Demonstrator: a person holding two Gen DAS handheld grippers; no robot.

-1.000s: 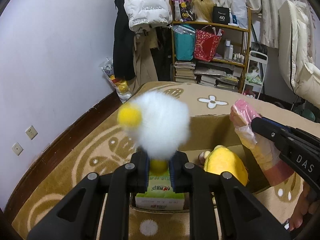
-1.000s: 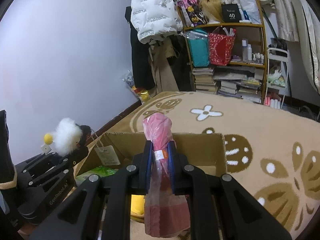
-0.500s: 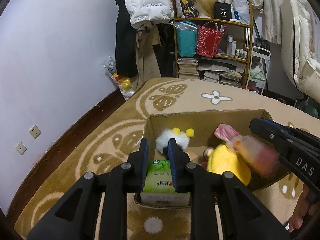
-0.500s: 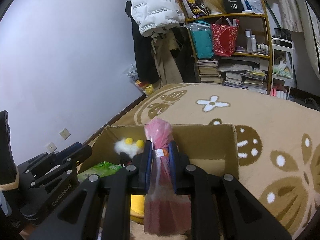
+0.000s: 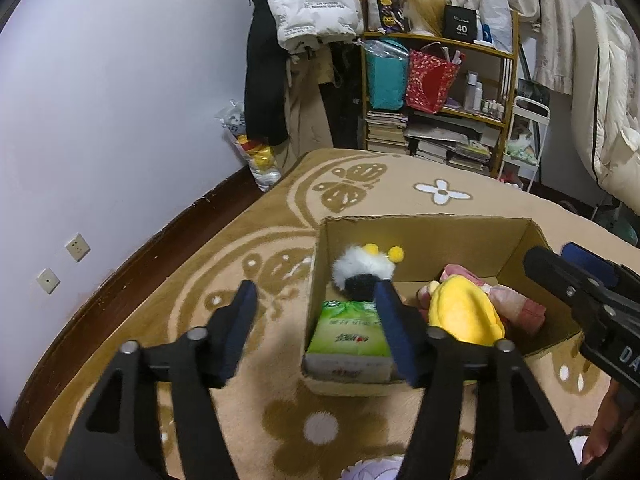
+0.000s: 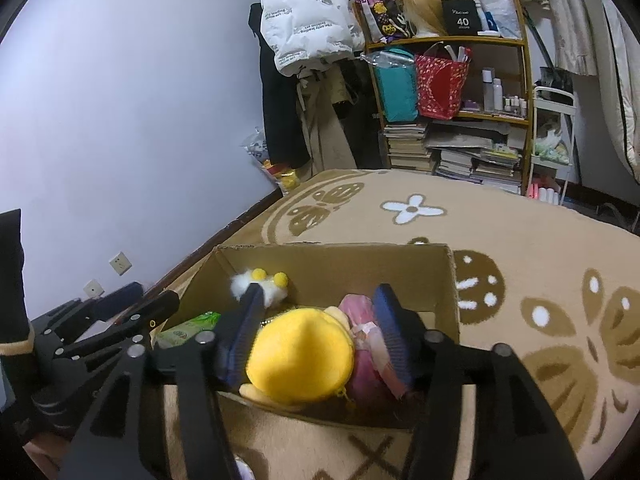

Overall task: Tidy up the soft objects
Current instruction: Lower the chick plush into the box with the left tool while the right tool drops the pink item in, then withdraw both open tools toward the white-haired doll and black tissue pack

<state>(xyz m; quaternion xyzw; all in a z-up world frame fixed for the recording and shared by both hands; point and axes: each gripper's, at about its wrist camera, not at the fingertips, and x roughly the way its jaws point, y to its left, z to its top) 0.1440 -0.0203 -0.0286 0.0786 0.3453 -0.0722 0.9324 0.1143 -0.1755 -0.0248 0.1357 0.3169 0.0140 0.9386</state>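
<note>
A cardboard box [image 5: 424,232] [image 6: 340,260] stands on the carpet. Inside lie a white fluffy toy with yellow pompoms [image 5: 362,266] [image 6: 262,284], a green tissue pack [image 5: 350,330] [image 6: 188,326], a yellow plush [image 5: 464,312] [image 6: 300,356] and a pink wrapped bundle [image 5: 516,304] [image 6: 364,336]. My left gripper [image 5: 314,300] is open and empty above the box's near left edge. My right gripper [image 6: 318,296] is open and empty over the yellow plush and pink bundle; it also shows in the left wrist view [image 5: 576,284].
The box sits on a tan patterned carpet [image 5: 360,184]. A purple wall with sockets [image 5: 76,246] is on the left. A cluttered wooden shelf [image 5: 440,92], hanging coats [image 5: 312,4] and a bag of toys [image 5: 252,152] stand at the back.
Both grippers opened. The white fluffy toy dropped from the left gripper into the box, and the pink bundle dropped from the right gripper beside the yellow plush.
</note>
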